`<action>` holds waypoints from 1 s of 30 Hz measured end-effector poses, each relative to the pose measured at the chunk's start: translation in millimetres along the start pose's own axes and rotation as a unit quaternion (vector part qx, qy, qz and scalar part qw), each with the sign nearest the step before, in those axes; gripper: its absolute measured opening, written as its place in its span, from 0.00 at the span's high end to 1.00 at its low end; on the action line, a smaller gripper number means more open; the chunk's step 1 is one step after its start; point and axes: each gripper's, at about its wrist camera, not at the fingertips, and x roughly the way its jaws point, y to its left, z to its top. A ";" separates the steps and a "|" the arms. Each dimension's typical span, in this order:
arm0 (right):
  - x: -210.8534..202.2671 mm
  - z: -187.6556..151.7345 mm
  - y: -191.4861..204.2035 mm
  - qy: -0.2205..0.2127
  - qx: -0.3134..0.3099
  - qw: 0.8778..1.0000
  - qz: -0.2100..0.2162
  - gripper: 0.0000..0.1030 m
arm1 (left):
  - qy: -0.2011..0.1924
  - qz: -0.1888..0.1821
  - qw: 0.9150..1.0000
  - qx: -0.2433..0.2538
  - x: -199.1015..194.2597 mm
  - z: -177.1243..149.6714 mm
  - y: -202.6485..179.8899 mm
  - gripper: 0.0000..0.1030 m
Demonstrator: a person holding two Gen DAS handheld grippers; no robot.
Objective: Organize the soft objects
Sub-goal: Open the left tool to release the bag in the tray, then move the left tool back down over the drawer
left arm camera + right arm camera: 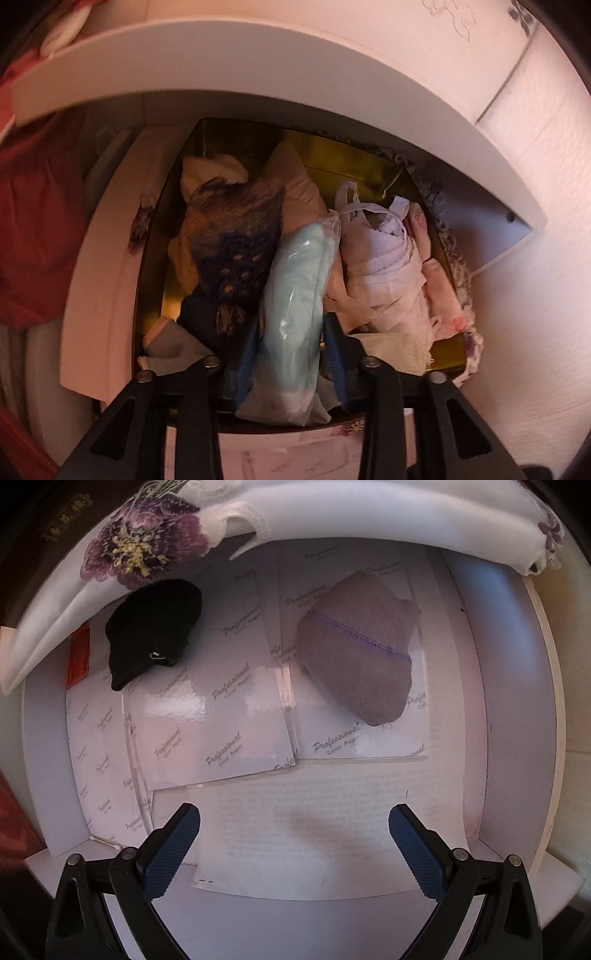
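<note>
Two grippers: left (291, 354) around packet (295, 291), right (294, 849) wide apart.

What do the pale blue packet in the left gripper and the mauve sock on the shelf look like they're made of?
Pale blue packet: soft contents in clear, glossy plastic film, judging by its creases and glints. Mauve sock: matte knit fabric, probably cotton blend; ribbing and a stitched purple seam show.

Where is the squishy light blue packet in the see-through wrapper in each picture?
Left wrist view: the light blue packet sits low in the middle, clamped between the left gripper's blue fingers, over the gold box of soft things.
Right wrist view: it is not there; only a black sock and a purple sock lie on the paper-lined shelf.
Shared landmark: the white cloth with purple flowers, seen at the box's right edge.
</note>
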 end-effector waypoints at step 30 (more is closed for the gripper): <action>1.8 -5.0 6.0 -0.005 -0.006 1.000 -0.026 0.00 | 0.035 0.035 0.995 -0.085 -43.4 -129.7 37.3 0.47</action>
